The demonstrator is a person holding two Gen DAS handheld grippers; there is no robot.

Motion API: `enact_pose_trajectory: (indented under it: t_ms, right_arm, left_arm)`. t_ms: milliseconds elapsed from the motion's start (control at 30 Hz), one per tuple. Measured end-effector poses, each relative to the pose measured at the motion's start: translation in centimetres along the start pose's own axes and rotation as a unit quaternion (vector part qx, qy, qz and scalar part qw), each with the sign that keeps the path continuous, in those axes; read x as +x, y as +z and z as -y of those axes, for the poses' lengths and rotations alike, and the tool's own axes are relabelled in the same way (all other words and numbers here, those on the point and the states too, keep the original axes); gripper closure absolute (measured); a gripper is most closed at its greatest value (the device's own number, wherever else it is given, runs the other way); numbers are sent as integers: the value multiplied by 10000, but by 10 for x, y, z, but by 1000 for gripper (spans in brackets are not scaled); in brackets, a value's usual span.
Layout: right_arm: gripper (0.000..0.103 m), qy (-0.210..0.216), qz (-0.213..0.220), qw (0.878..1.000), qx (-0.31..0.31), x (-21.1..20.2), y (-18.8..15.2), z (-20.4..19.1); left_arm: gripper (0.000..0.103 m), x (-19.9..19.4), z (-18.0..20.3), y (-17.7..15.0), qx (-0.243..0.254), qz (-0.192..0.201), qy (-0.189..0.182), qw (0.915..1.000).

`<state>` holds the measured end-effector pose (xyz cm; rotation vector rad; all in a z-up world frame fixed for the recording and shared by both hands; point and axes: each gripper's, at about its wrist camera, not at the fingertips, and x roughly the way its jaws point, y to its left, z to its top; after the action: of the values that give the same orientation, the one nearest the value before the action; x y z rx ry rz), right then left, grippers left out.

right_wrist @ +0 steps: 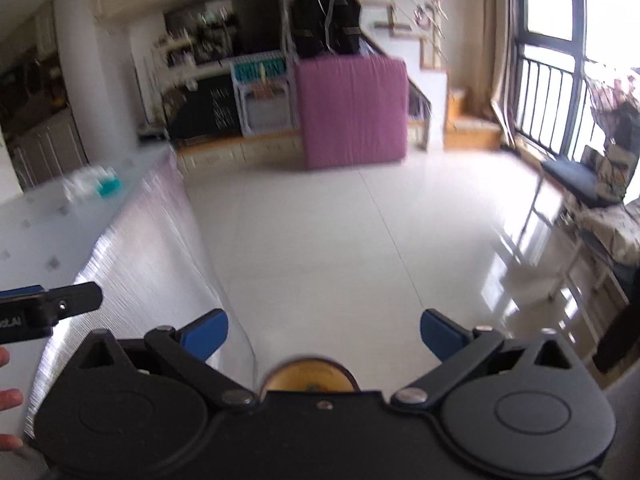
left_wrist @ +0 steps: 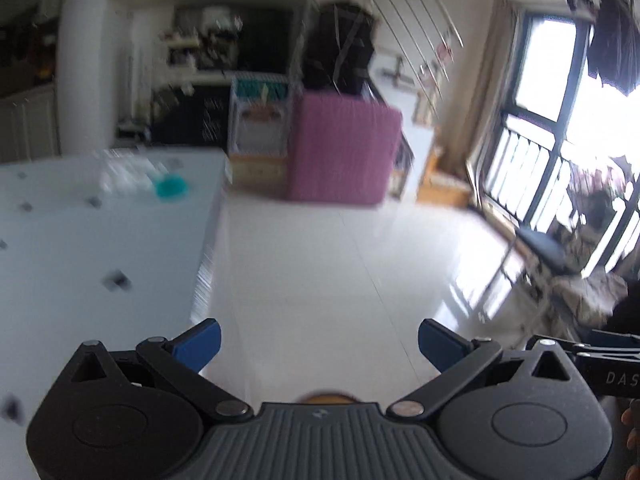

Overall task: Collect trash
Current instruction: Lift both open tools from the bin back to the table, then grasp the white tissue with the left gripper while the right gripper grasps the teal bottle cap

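The left tongs stand wide apart with nothing between their blue pads, held over the glossy white floor just off the corner of the table. The right tongs are likewise spread apart and empty, also above the floor, with the table's reflective side to their left. Both views are blurred. The trash sits far off on the table's back end: a clear, crumpled plastic item with a teal part, seen in the right wrist view as the same teal patch; what exactly it is cannot be told. Beyond the floor stands a purple mat propped upright, and a window with dark railings lies to the right. Fingertips show at the left edge of the right wrist view.
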<state>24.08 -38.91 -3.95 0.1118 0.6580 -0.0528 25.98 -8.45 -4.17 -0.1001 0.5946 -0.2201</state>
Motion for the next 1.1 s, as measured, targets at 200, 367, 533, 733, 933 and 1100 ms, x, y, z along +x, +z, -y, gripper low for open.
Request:
enact_pose_trajectory:
  t_ms: [200,367,533,733,933,1100]
  right_arm:
    - [0,427,432,9980,-163,-6,38,-64]
    - [0,829,733,9934,-290,8,65,-126]
    - [0,1230,967,9863,-528,37,87,-188]
    - [0,1545,1077,9800,-644,83,110,-231]
    - [0,1758,724,9783,-829,144,124,-260]
    - [0,1805,541,9750,-1179,189,131,-281]
  left_arm:
    - [0,-42,-67,41,-75,688,445,9966]
    - [0,-56,-130,66,-111,994,854,9913]
    - [0,-49,-179,91,-71,1189,1099,9868]
    - [0,-7,-220,120,-74,1145,1143,9868]
    - [0,62,-238,143,-117,737,1019,9920]
    - [0,115,-250,153,-254,398,882,9950]
